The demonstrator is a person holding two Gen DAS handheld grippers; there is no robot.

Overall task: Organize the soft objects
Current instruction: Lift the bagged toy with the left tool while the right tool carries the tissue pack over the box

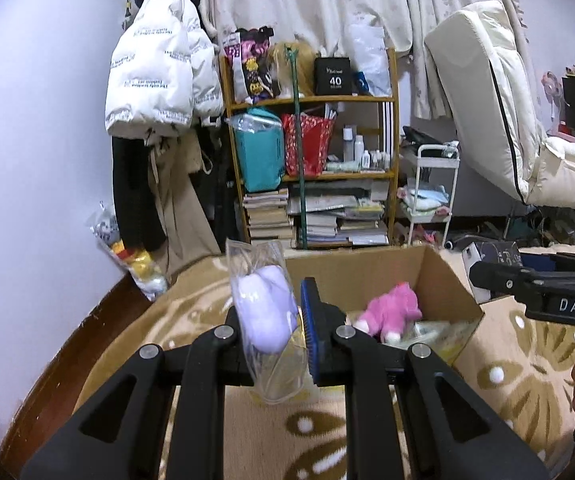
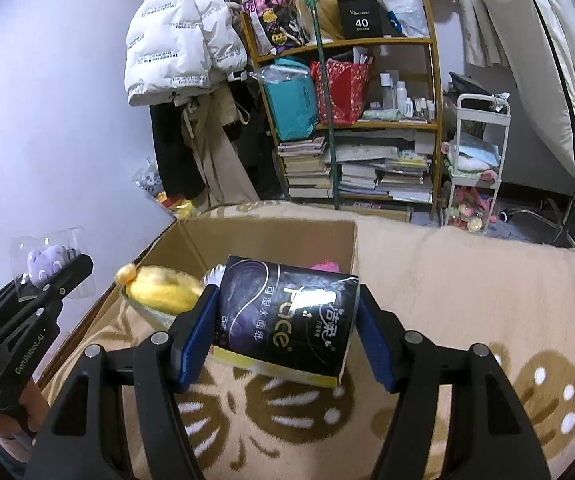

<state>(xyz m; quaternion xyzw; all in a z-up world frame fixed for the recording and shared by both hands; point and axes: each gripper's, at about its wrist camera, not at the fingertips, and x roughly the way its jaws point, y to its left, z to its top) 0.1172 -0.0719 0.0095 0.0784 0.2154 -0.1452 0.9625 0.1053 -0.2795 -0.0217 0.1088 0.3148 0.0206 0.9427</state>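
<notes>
Holding one soft thing in each gripper, I have both lifted clear of the blanket [image 2: 467, 280] so neither drags across it. My left gripper [image 1: 275, 332] has its fingers pinched on a clear plastic bag [image 1: 265, 364] with a lilac plush toy [image 1: 265, 312] inside; the grip is on the bag, so the toy hangs upright between the pads, at about 12 o'clock in the left wrist view. My right gripper [image 2: 283, 332] has its fingers spread part way and pressed on the two sides of a dark tissue pack [image 2: 287, 316], a wide hold that suits a squashy, bulky pack.

An open cardboard box [image 2: 271, 236] sits on the blanket at 12 o'clock ahead of the right gripper and at about 2 o'clock from the left one. A pink plush toy [image 1: 393, 310] already lies in it, and a yellow plush toy [image 2: 163, 290] shows at its near left corner, though I cannot tell whether that one rests inside or against the wall. I judge the box is the collecting place, so both loads are held high enough to pass over its rim.
</notes>
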